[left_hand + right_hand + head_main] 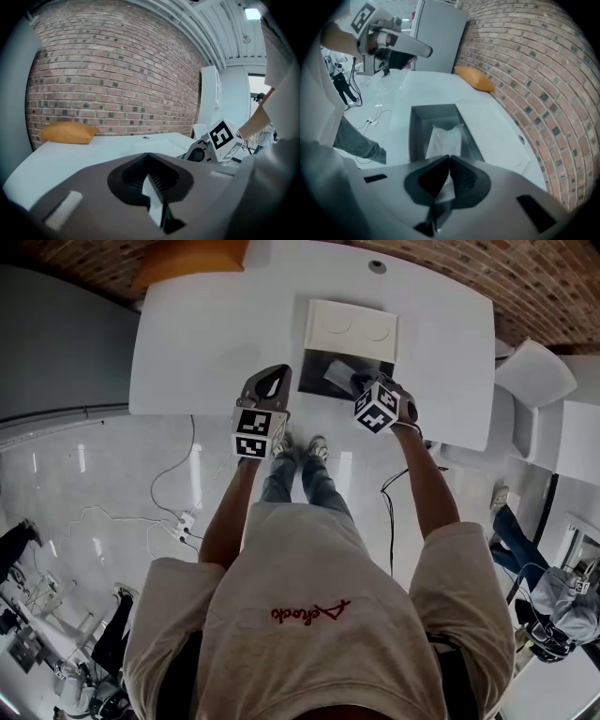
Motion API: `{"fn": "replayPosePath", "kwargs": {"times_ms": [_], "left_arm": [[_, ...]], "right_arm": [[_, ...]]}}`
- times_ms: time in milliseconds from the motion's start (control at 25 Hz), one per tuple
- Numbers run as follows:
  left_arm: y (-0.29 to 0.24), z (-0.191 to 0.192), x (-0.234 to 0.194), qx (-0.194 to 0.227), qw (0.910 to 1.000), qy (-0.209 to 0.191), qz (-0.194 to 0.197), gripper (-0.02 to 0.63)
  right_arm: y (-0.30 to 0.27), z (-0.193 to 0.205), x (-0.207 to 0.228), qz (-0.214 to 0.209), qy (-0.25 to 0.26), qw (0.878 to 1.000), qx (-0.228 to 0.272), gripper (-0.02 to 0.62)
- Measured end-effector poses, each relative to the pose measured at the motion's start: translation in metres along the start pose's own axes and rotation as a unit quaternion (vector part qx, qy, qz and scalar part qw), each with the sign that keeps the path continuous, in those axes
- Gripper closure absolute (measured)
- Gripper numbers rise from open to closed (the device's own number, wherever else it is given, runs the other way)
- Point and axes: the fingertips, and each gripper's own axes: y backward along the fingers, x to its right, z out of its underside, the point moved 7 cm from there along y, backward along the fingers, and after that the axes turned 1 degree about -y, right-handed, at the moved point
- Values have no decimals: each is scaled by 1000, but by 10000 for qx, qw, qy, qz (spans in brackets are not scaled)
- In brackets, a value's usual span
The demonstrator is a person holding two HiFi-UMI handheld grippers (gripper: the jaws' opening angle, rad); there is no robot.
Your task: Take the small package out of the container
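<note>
A grey open container (313, 365) stands on the white table (206, 334), near its front edge. The small package (445, 138), a clear plastic bag, hangs inside the container (417, 126). My right gripper (449, 160) points steeply down over the container and is shut on the bag's near end. In the head view the right gripper (362, 382) sits at the container's right side, with the bag (338, 374) just left of it. My left gripper (275, 374) hovers beside the container's left wall, shut and holding nothing (149, 157).
A white lid (352, 329) lies on the table just behind the container. An orange cushion (192, 259) rests at the table's far left, against a brick wall (112, 70). A white chair (534, 371) stands to the right. Cables (178, 521) trail on the floor.
</note>
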Motion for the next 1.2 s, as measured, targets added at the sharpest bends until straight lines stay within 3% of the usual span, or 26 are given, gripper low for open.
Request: {"fn": "replayPosePath", "kwargs": {"times_ms": [720, 1200], "left_arm": [[6, -28, 11, 254, 9996, -106, -14, 600], [6, -49, 8, 469, 9987, -193, -75, 600]], "right_arm": [[60, -19, 2, 747, 82, 9959, 495, 580], [88, -26, 11, 1170, -418, 9880, 918, 581]]}}
